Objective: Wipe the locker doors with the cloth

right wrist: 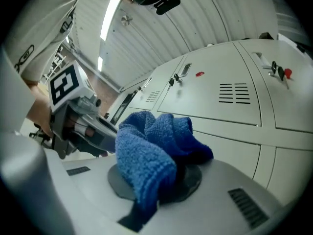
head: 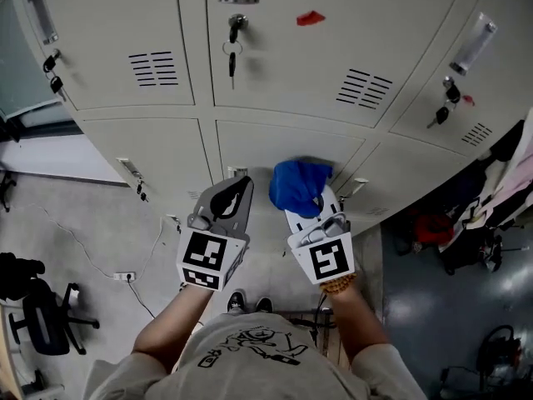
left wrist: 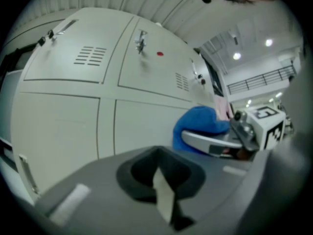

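Cloth (right wrist: 155,153): blue, terry-textured, bunched into a thick wad. We find it clamped between the jaws of the right gripper (head: 305,208), with folds spilling up and forward past the jaw tips and a short end hanging behind them.

Right gripper: jaws closed on the cloth, pointed at the locker doors (head: 287,144). The wad sits ahead of the tips, at the top edge of the lower middle door. We cannot tell whether it touches the metal.

Left gripper (left wrist: 162,182): jaws drawn together, nothing held between them, dark pads meeting with only a thin pale sliver showing. It sits just beside the right gripper, on that gripper's left, apart from the cloth and aimed at the same lower door.

Locker bank, pale grey metal, two rows in sight ahead of both grippers. Upper middle door, above the grippers: a key (head: 232,47) hanging in its lock, a small red mark (head: 310,17) to the right of it, and vent slots (head: 365,87) lower right. Neighbouring upper doors also carry keys and slots.
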Motion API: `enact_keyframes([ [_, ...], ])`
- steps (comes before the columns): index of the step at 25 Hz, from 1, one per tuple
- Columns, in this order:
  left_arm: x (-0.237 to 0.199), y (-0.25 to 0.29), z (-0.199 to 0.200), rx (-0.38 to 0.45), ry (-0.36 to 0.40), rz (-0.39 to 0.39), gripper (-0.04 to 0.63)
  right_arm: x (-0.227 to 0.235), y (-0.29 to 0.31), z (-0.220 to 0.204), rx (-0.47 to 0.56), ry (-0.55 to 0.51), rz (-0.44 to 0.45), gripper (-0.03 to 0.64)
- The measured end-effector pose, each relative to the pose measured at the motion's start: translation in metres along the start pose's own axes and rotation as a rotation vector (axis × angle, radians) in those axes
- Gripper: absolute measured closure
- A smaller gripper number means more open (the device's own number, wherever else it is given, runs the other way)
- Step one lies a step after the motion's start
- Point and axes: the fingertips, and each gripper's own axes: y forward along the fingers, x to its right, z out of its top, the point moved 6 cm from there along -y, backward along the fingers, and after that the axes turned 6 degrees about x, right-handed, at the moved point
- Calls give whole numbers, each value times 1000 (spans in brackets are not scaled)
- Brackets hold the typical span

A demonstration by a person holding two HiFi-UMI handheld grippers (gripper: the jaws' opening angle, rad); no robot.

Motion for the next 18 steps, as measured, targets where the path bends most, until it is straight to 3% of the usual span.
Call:
enact_keyframes([
  [8, 8, -26, -5, 17, -53, 22, 592, -29, -42, 38, 88, 298, -60, 584],
  [12, 19, -34, -1, 31, -63, 6, 592, -31, -61, 48, 98, 369, -84, 584],
  [18, 32, -37, 0, 77, -75, -2, 592, -40, -64, 46, 63, 377, -90, 584],
])
